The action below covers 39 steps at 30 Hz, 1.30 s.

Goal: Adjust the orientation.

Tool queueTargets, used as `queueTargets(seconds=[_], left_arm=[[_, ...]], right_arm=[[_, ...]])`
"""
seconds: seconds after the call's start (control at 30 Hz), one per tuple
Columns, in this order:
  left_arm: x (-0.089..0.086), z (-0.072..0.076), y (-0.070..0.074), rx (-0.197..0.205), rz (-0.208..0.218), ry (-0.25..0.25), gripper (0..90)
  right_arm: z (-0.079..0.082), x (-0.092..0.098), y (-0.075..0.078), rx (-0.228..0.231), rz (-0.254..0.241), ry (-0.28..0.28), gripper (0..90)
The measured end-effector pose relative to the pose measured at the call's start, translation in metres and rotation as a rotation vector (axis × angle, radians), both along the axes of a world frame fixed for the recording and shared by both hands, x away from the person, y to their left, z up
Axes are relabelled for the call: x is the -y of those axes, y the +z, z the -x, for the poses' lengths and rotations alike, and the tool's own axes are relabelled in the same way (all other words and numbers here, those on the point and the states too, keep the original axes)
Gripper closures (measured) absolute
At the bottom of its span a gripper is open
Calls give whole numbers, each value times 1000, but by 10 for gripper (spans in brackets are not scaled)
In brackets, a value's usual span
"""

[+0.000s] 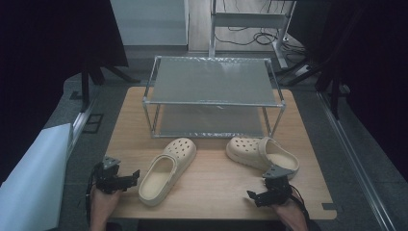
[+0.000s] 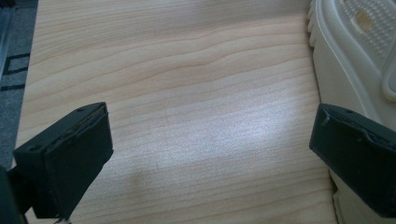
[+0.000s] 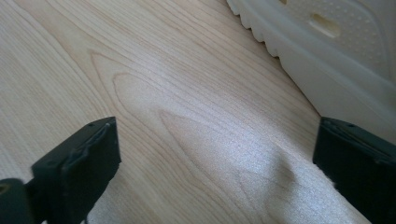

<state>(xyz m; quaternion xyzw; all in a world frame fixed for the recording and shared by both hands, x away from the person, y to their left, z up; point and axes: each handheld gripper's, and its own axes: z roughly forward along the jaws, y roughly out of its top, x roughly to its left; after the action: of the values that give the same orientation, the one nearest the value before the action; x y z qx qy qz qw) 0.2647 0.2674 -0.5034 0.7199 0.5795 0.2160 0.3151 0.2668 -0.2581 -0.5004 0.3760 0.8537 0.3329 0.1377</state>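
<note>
Two cream foam clogs lie on the wooden table (image 1: 211, 183). The left clog (image 1: 168, 169) points its toe toward the back right, and the right clog (image 1: 262, 154) lies with its toe to the left. My left gripper (image 1: 129, 179) rests at the table's front left, just left of the left clog's heel. It is open over bare wood (image 2: 210, 149), with the clog's side (image 2: 345, 60) by its right jaw. My right gripper (image 1: 257, 196) is at the front right, below the right clog's heel. It is also open (image 3: 215, 158), and the clog's ridged sole edge (image 3: 327, 60) lies beyond it.
A two-tier metal rack (image 1: 211, 79) stands across the back of the table, both shelves bare. A pale flat board (image 1: 33, 178) leans off the table's left side. Dark stands and cables (image 1: 260, 36) sit on the floor behind.
</note>
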Motion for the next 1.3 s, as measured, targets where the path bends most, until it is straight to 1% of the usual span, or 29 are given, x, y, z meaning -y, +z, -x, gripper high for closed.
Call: queueTargets(seconds=[0.1, 0.17, 0.2, 0.23, 0.33, 0.37, 0.5, 0.6, 0.67, 0.77, 0.9, 1.0, 1.07, 1.17, 1.23, 1.3], left_arm=[[2, -2, -1, -16, 2, -9, 0], [6, -4, -3, -30, -10, -22, 0], [6, -4, -3, -30, -10, -22, 0], [8, -5, -3, -36, -16, -34, 0], [10, -5, -4, -40, -23, -43, 0], [12, -6, -4, -43, -24, -57, 0], [12, -5, -4, -40, -23, -68, 15], [11, -5, -4, -44, -7, -75, 23], [13, -4, -4, -47, -5, -91, 27], [15, -3, -3, -52, -2, -102, 27], [23, 1, -2, -57, 6, -130, 23], [26, 2, -2, -62, 8, -136, 23], [30, 3, -2, -70, 14, -149, 22], [38, 5, -2, -80, 14, -167, 21], [39, 5, -2, -83, 14, -172, 20], [43, 5, -2, -87, 6, -181, 20]], right_arm=[[-1, 2, 0, -15, -9, 8, 20], [-1, 2, 0, -10, -23, 10, 19], [-1, 2, 0, -10, -23, 10, 19], [0, 2, 0, -10, -32, 15, 18], [0, 2, 0, -9, -38, 17, 18], [0, 2, 0, -10, -41, 21, 29], [0, 3, 1, -9, -51, 22, 44], [0, 3, 0, -15, -51, 25, 44], [0, 2, 0, -21, -49, 29, 44], [0, 2, 0, -21, -49, 30, 46], [0, 1, 0, -25, -48, 34, 51], [0, 2, -1, -28, -46, 36, 51], [0, 2, -1, -29, -46, 38, 51], [0, 2, -1, -30, -46, 38, 51], [0, 1, -1, -32, -44, 36, 51], [0, 1, -1, -34, -43, 36, 52]])
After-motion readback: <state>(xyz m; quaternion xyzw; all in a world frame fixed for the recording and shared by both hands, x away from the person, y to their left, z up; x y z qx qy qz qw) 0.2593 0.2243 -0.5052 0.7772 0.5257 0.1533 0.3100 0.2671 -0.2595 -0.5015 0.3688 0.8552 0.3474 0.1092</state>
